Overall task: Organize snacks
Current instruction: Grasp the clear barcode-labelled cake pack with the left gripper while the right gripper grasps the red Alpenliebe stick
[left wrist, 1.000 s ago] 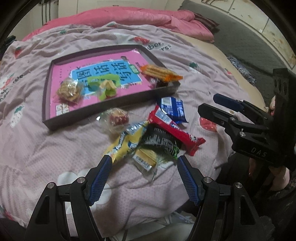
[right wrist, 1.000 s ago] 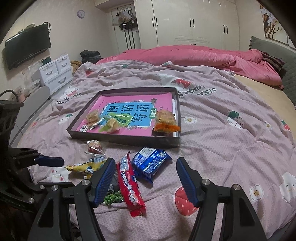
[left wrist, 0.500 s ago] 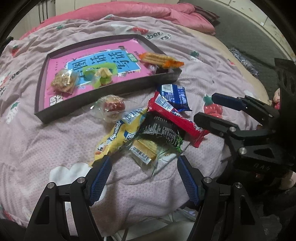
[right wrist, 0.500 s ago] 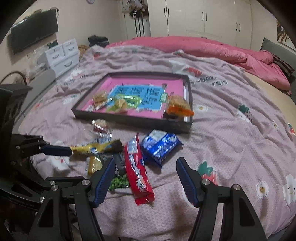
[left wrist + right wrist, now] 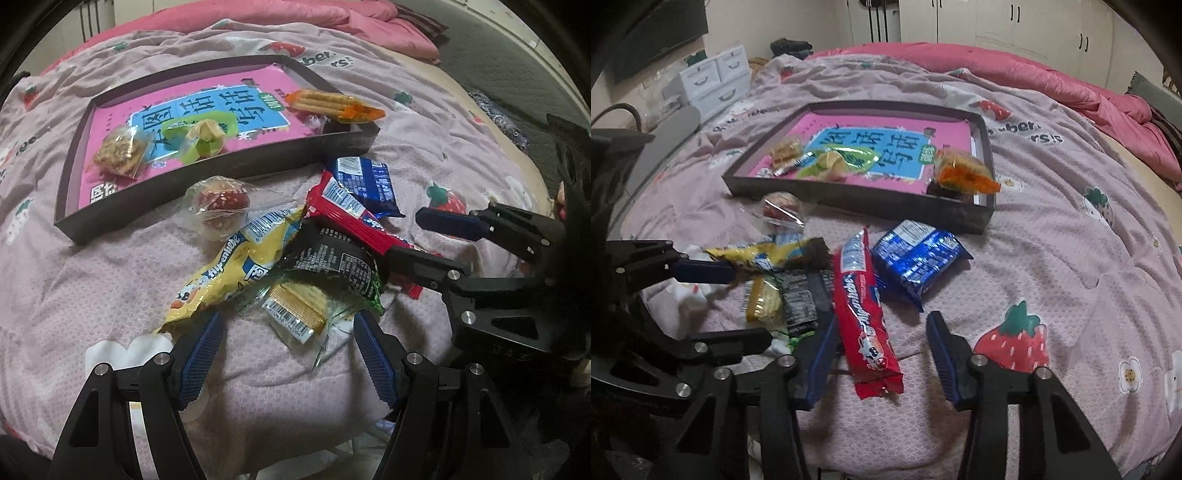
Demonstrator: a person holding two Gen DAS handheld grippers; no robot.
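On the bed (image 5: 92,280), my left tool (image 5: 288,332) stands spread, nothing between its fingers, just short of the clear-wrapped cracker pack (image 5: 295,310) and the yellow bag (image 5: 236,266). Beyond lies the dark tray (image 5: 218,173) with 3 snacks on its pink sheet. To the right, the black packet (image 5: 332,262), the red packet (image 5: 862,314) and the blue packet (image 5: 918,258) overlap on the quilt. My right tool (image 5: 881,350) is closing around the red packet's near end; its left finger is just beside the wrapper, its right finger apart.
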